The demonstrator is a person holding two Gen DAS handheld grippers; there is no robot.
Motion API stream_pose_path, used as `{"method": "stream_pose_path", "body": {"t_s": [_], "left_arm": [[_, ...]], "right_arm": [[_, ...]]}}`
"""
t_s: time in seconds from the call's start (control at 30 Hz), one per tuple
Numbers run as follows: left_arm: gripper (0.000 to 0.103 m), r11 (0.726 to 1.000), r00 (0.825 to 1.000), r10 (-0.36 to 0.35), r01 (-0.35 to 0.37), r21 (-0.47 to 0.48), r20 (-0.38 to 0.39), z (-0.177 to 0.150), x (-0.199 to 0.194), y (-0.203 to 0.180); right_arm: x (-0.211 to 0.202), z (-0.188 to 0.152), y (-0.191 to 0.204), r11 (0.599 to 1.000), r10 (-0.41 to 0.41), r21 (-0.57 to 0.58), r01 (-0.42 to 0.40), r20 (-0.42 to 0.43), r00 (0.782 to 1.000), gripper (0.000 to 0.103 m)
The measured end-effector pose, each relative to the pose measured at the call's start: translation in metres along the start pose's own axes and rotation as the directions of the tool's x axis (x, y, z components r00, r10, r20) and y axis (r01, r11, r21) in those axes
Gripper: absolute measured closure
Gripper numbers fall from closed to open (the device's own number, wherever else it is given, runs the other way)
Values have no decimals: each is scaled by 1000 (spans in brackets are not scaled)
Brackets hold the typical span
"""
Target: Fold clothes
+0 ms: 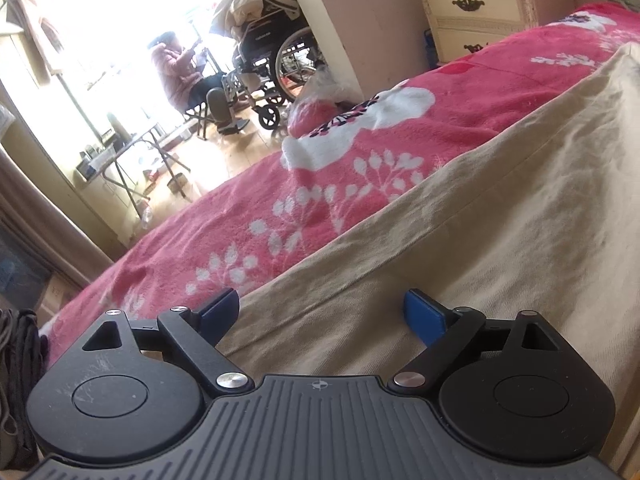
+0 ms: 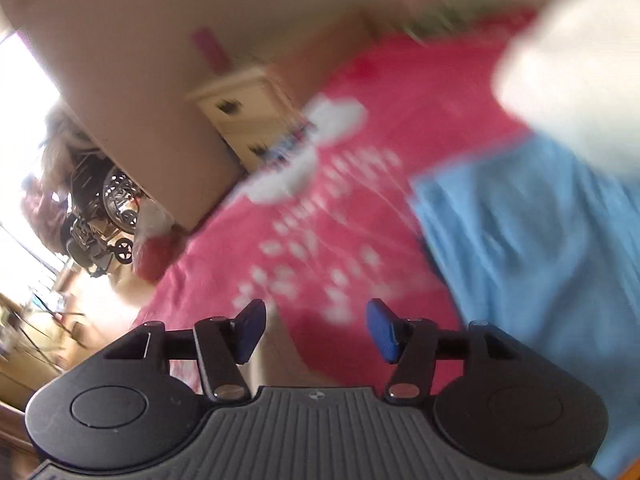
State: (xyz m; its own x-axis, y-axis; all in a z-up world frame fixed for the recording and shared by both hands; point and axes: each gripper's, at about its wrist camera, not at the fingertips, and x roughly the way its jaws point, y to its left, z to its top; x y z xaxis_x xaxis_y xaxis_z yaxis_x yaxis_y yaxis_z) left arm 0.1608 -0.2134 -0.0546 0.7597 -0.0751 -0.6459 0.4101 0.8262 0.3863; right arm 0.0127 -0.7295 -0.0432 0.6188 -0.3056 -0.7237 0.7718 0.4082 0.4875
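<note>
Beige garment (image 1: 500,208) is what we've got laid out flat on the bed (image 1: 248,232), which has a pink blanket with white flowers on it. Our left claw (image 1: 322,314) sits right over the near edge of that beige cloth with its blue pads spread wide, nothing pinched between them. Over on the other side, a light blue garment (image 2: 532,256) lies on the same blanket, with something white and blurry (image 2: 572,92) past it. Our right claw (image 2: 316,330) hangs over the pink blanket just beside the blue cloth, jaws apart and empty. That view is pretty smeared. Further out we can see a cream nightstand (image 1: 484,16) with its drawers closed, a wheelchair (image 1: 276,68), and a person sitting by the bright window (image 1: 176,76).
</note>
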Motion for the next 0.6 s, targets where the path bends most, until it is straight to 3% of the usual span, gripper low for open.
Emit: {"method": "stream_pose_path", "body": {"t_s": [0.1,0.23,0.37,0.5,0.6], "left_arm": [[12,1000,1000,-16,16,-18,-14,2,1,4],[13,998,998,-42,40,-41,-37,7,-4,13],[13,998,997,-64,63,-16,-51,12,-15,24],[12,994,994,-80,85,65,-76,17,-29,36],[12,991,990,-82,94,97,-119,15,-39,46]], "right_arm": [[-19,-17,-25,995,-1,99,5,-44,999,43],[-51,-52,-30,990,81,123,-67,-113,990,43],[-77,-84,-14,998,63,29,-58,-213,975,42],[-61,-113,16,994,8,-96,-48,-371,929,32],[-44,-145,41,964,-42,-251,-85,-460,887,27]]}}
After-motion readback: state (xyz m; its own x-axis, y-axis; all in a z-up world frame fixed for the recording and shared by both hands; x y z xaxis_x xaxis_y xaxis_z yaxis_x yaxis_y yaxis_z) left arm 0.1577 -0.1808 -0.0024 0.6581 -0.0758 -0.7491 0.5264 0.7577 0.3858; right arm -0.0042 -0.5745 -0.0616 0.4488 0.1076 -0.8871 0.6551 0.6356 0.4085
